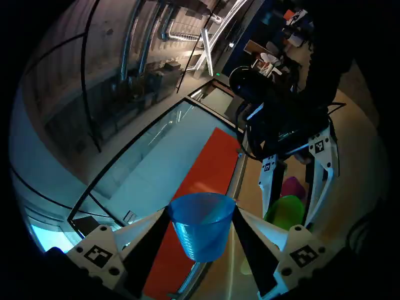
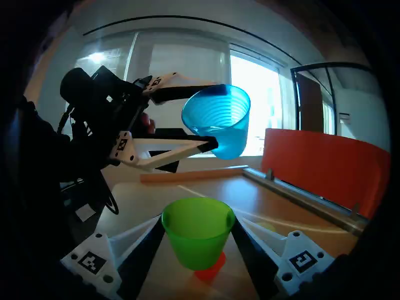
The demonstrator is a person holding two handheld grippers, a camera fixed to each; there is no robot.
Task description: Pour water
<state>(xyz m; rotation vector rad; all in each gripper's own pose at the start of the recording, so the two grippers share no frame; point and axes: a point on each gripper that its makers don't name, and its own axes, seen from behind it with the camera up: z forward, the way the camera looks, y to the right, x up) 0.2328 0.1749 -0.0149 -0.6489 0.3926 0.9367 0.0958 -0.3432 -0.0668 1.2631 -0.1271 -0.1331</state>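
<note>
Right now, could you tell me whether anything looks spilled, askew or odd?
Only the blue cup in the left tool is tipped steeply, higher than the upright green cup in the right tool; I see no spill.

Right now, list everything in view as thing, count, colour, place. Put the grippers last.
blue cup: one, translucent blue, held up in the left gripper; seen tilted above the table in the right gripper view
green cup: one, bright green, upright in the right gripper
red object: one, red, beneath the green cup, kind unclear
orange panel: one, orange-red, standing along the table's side
wooden strip: one, light wood, lying at the table's far edge
table: one, light wood, under both cups
left gripper: one, white fingers, shut on the blue cup
right gripper: one, white fingers, shut on the green cup
</note>
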